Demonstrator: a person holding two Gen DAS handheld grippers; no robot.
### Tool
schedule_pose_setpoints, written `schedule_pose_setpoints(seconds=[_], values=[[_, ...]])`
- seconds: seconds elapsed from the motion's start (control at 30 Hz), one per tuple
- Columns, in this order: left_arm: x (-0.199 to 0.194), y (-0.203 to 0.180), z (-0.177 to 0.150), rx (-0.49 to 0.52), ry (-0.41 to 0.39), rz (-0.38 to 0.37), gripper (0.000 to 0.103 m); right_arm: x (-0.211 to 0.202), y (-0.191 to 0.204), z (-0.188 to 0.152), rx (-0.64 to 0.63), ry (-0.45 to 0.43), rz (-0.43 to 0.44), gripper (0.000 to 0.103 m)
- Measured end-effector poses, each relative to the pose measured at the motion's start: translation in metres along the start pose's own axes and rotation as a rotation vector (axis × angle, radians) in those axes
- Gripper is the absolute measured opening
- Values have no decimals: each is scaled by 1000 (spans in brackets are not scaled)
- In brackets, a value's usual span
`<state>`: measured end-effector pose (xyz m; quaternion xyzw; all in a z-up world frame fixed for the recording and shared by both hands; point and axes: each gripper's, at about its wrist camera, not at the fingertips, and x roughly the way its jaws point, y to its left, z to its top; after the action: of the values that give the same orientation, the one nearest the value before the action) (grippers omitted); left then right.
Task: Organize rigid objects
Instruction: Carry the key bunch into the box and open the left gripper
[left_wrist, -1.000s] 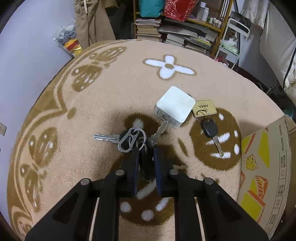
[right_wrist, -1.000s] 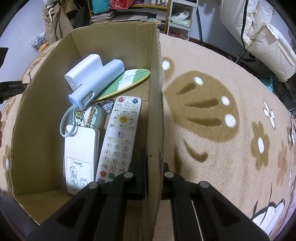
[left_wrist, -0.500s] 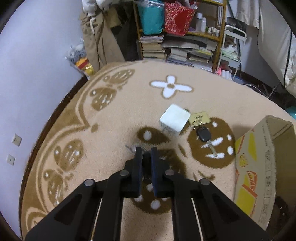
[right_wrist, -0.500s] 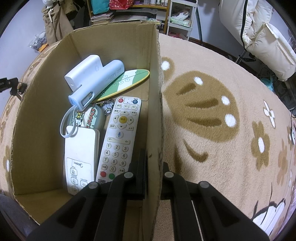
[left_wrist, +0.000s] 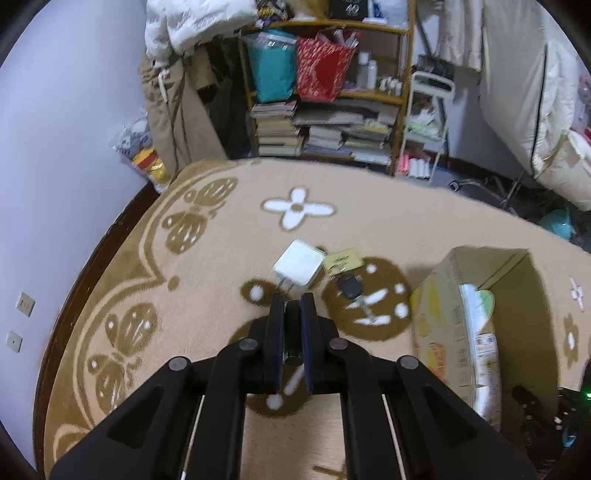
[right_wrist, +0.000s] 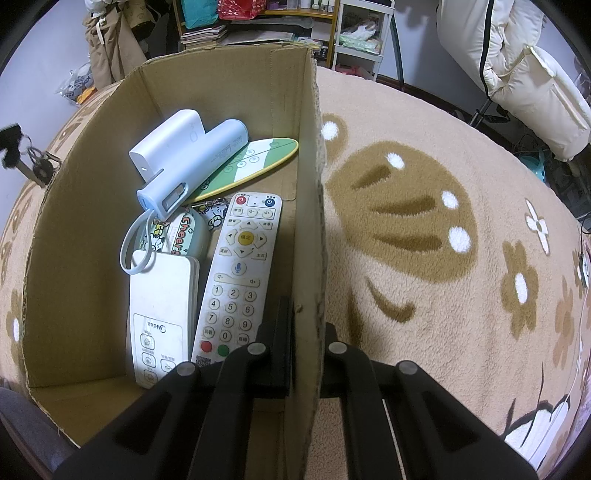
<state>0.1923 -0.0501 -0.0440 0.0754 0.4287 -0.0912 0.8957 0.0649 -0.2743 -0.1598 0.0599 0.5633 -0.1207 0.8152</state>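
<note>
My left gripper (left_wrist: 292, 306) is shut on a key bunch (left_wrist: 292, 357), held high above the rug; most of the bunch is hidden between the fingers. The right wrist view shows the keys (right_wrist: 38, 166) dangling just outside the box's left wall. On the rug below lie a white charger cube (left_wrist: 299, 266) and a black car key (left_wrist: 349, 286) with a gold tag. My right gripper (right_wrist: 303, 314) is shut on the right wall of the open cardboard box (right_wrist: 92, 184), which holds a white remote (right_wrist: 240, 273), a second white remote (right_wrist: 160, 314) and a power bank (right_wrist: 170, 147).
The box (left_wrist: 436, 306) stands to the right of the charger on the beige patterned rug (left_wrist: 221, 280). A cluttered bookshelf (left_wrist: 325, 122) and hanging clothes line the far wall. A white padded cover (right_wrist: 517, 74) stands beyond the rug at the right.
My left gripper has lifted the key bunch off the rug and carried it up toward the box's left side. The right gripper has kept still on the box wall.
</note>
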Motion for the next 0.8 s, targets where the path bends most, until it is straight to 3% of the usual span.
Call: schedule_pose_setpoints(seconds=[0.47, 0.67, 0.8], values=[[-102, -68, 5, 110, -203, -211, 8, 0, 0, 0, 1, 0, 1, 6], [-114, -103, -8, 181, -190, -308, 8, 0, 0, 0, 1, 0, 1, 6], [-101, -124, -19, 232, -154, -313, 8, 0, 0, 0, 0, 0, 0, 6]])
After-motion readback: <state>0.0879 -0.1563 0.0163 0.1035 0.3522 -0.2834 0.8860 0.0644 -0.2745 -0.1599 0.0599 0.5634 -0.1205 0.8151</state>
